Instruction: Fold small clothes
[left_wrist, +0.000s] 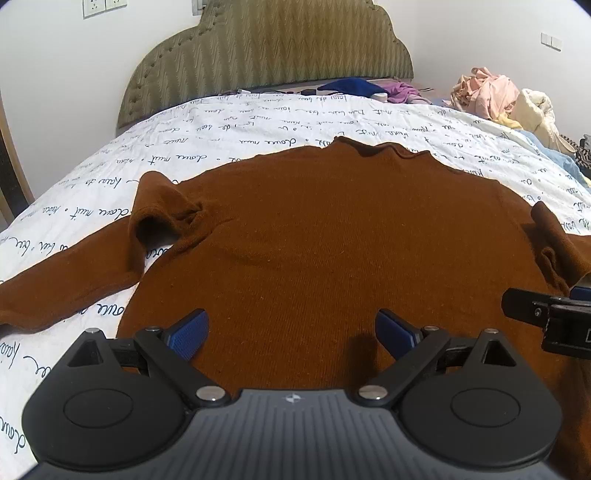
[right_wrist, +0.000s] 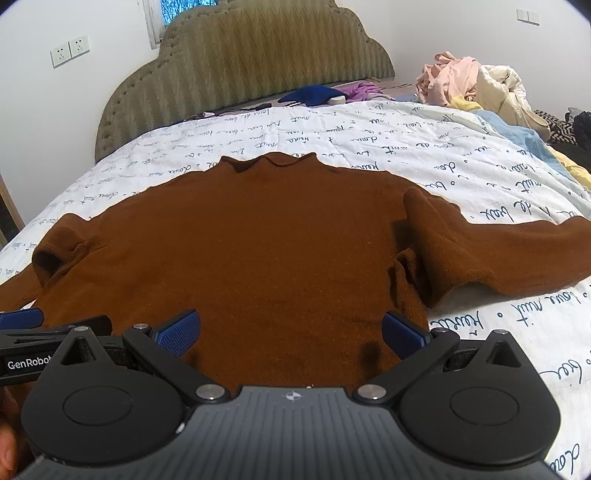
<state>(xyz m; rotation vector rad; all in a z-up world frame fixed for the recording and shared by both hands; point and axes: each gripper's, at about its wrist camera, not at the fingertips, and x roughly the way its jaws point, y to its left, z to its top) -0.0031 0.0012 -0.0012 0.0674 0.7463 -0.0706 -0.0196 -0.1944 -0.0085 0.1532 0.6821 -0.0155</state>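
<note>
A rust-brown long-sleeved sweater (left_wrist: 332, 236) lies flat on the bed, collar toward the headboard; it also shows in the right wrist view (right_wrist: 258, 240). Its left sleeve (left_wrist: 66, 284) runs out to the left with a bunched fold at the shoulder. Its right sleeve (right_wrist: 517, 254) runs out to the right. My left gripper (left_wrist: 291, 332) is open and empty over the sweater's lower body. My right gripper (right_wrist: 291, 332) is open and empty over the lower body, near the right side seam. The right gripper (left_wrist: 546, 317) enters the left wrist view at the right edge.
The bed has a white quilt with dark script print (left_wrist: 221, 147) and an olive padded headboard (left_wrist: 273, 48). A pile of pink and cream clothes (right_wrist: 469, 81) lies at the far right. Blue and purple garments (right_wrist: 321, 94) lie by the headboard.
</note>
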